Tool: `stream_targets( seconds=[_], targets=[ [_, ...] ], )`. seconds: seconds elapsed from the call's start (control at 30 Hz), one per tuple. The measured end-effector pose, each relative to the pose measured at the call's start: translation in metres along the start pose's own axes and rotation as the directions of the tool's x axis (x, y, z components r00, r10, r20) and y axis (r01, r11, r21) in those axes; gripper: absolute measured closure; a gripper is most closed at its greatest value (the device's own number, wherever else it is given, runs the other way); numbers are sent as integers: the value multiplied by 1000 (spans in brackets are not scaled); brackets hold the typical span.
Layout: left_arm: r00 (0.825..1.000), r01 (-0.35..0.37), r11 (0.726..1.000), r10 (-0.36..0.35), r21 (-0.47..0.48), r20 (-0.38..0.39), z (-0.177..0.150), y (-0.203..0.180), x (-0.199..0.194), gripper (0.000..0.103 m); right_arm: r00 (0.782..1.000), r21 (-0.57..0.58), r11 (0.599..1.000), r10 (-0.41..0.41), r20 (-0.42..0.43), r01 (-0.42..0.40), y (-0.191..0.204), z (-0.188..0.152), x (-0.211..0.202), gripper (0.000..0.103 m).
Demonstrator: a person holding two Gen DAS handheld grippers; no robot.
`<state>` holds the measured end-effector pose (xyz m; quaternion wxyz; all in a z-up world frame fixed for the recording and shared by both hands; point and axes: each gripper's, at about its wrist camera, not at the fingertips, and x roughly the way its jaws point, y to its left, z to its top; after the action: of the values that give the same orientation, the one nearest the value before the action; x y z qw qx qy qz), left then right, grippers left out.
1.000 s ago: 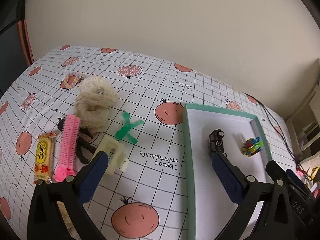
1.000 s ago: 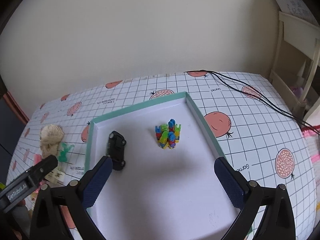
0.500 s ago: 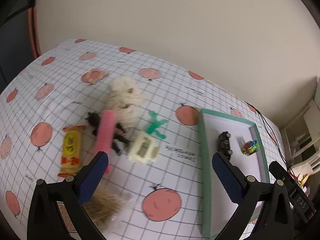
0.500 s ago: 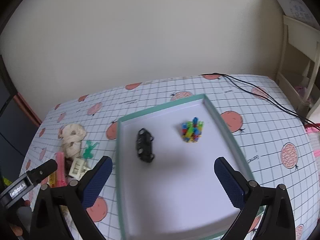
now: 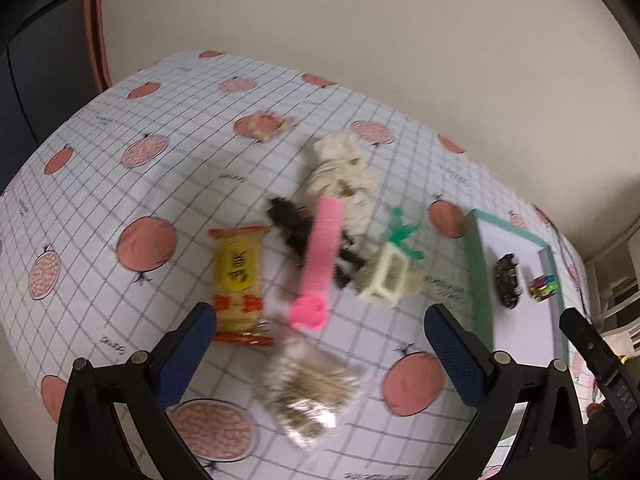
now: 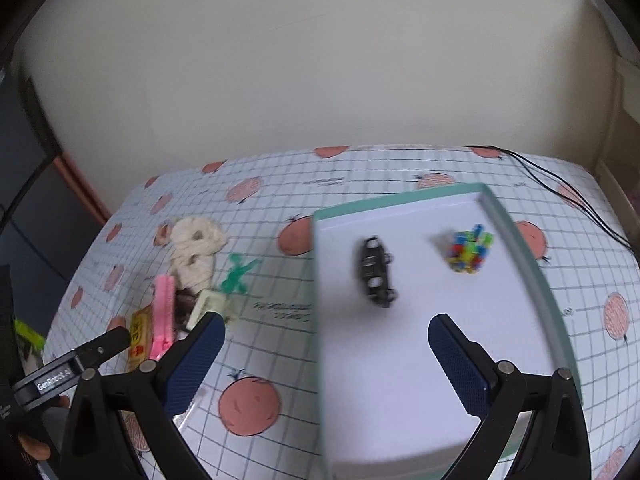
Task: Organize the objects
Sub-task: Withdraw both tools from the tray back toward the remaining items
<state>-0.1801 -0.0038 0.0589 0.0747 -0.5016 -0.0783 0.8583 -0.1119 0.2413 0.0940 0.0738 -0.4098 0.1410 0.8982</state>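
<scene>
My left gripper (image 5: 316, 342) hovers, jaws apart and empty, over the loose pile: yellow snack packet (image 5: 239, 286), pink hair roller (image 5: 320, 262), cream plastic block (image 5: 387, 278), blurred clear bag (image 5: 306, 390) nearest, contents unreadable. The teal-rimmed white tray (image 6: 554, 312) already holds the black toy car (image 6: 375, 272) and multicoloured brick cluster (image 6: 468, 252), presumably sorted. My right gripper (image 6: 324, 364) straddles the tray's left rim, jaws wide, empty. Motion blur hides detail.
</scene>
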Motion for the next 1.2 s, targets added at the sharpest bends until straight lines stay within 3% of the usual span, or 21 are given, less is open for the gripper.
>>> stream_targets(
  seconds=[0.57,0.9,1.2],
  targets=[
    [990,-118,984,106,-135,-98,-3,76,18,0,988,-194,976,72,-135,-97,104,-23,49,0],
    [986,-144,967,123,-213,-109,-6,107,29,0,955,-288,936,122,-271,-202,145,-46,72,0],
    [985,-169,955,153,-244,-81,-6,121,29,0,929,-351,906,103,-355,-235,165,-69,87,0]
  ],
)
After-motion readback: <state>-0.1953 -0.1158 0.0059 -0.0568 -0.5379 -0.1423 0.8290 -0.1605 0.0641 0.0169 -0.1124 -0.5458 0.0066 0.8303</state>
